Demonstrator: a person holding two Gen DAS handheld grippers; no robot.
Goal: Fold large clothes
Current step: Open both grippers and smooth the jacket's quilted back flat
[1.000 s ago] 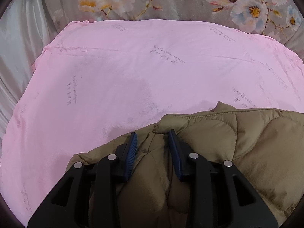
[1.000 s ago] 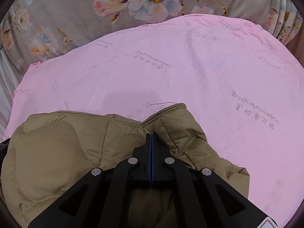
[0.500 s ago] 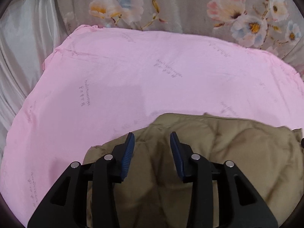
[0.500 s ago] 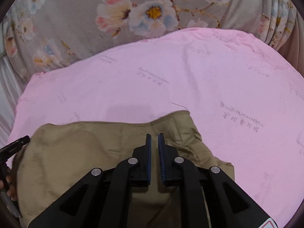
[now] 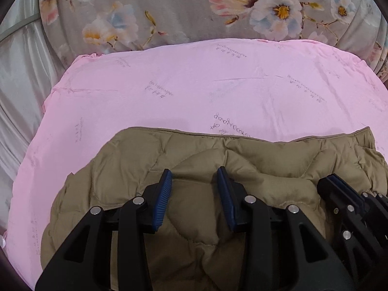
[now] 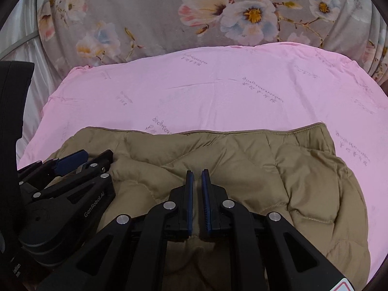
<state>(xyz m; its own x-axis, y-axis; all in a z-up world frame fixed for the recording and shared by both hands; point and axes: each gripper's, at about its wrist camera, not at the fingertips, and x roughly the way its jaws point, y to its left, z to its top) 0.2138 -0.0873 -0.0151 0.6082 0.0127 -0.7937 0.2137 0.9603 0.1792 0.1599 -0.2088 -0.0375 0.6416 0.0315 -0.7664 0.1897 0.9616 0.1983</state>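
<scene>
A tan quilted jacket (image 5: 218, 150) lies folded on the pink sheet (image 5: 194, 92), its far edge straight across; it also shows in the right wrist view (image 6: 242, 155). My left gripper (image 5: 195, 177) is open and empty, hovering over the jacket's middle. It also appears at the left of the right wrist view (image 6: 80, 160). My right gripper (image 6: 197, 177) is open by a narrow gap, holding nothing, above the jacket. It shows at the right of the left wrist view (image 5: 339, 181).
A grey floral quilt (image 5: 194, 7) lies bunched beyond the sheet's far edge, also in the right wrist view (image 6: 194, 12). Pale satin fabric (image 5: 21, 77) lies at the left. The pink sheet (image 6: 218, 92) extends beyond the jacket.
My right gripper went from shut on the jacket's edge to slightly open, letting it go. The jacket's raised edge now lies flat. Both grippers drew back and came closer together.
</scene>
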